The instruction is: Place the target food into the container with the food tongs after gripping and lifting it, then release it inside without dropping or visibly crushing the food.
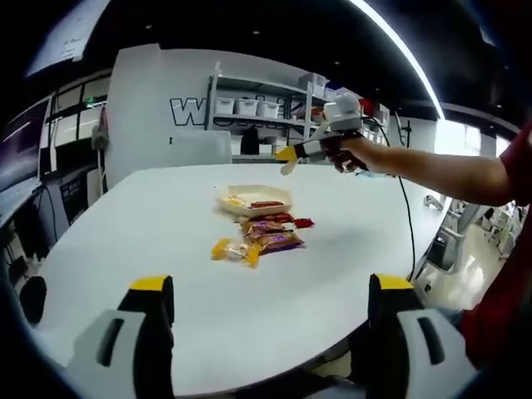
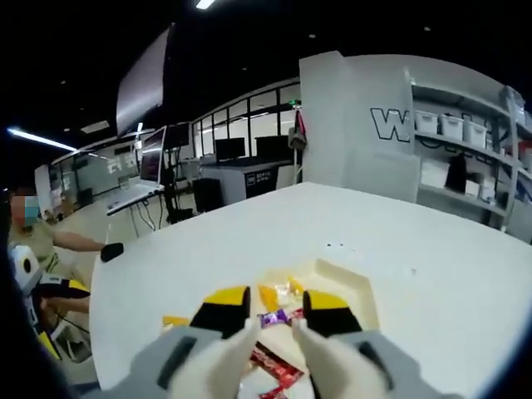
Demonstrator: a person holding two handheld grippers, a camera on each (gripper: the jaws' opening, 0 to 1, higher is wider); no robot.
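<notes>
My left tongs (image 1: 270, 312) stand wide open and empty, low over the white counter (image 1: 125, 216). Ahead of them lie wrapped snacks (image 1: 266, 237) beside the shallow cream container (image 1: 253, 199). My right tongs (image 2: 274, 309) hover part open, holding nothing, above the container (image 2: 341, 283) and snacks (image 2: 278, 316)

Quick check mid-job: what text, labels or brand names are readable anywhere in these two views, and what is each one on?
"W": large outlined lettering on the white wall, its remaining letters hidden behind the shelf.
Snack wrappers: print too small and blurred to read.
Hanging screen: writing too blurred to read.
</notes>
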